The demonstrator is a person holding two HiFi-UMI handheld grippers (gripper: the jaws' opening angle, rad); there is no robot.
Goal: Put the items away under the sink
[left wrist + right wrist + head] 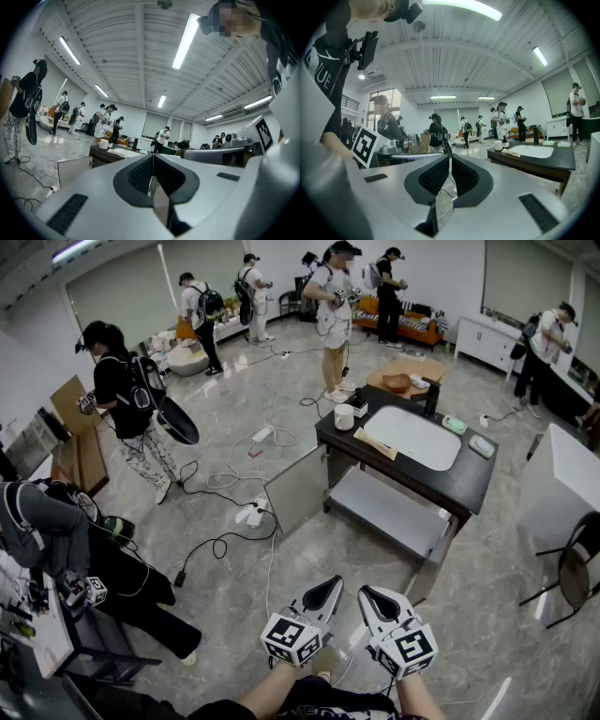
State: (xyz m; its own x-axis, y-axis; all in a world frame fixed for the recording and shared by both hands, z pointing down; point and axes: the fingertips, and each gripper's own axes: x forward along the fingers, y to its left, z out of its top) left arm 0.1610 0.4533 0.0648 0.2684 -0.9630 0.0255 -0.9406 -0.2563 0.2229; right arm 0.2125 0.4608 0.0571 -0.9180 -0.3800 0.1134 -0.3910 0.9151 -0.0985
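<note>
The black sink counter (469, 486) with a white basin stands across the floor ahead of me. On it sit a white cup (344, 416), a beige cloth (375, 443), a black faucet (431, 397) and a green pad (455, 425). Its left cabinet door (298, 488) hangs open, showing the grey shelf (389, 512) under the sink. My left gripper (328, 591) and right gripper (369, 594) are held low in front of me, far from the counter. Both are shut with nothing in them. The counter (534, 157) and cup (498, 145) also show in the right gripper view.
Cables and power strips (251, 514) lie on the floor left of the counter. A black chair (577, 563) and a white cabinet (562, 474) stand at the right. A person (131, 399) stands at the left, another crouches at a desk (56, 559), and several stand at the back.
</note>
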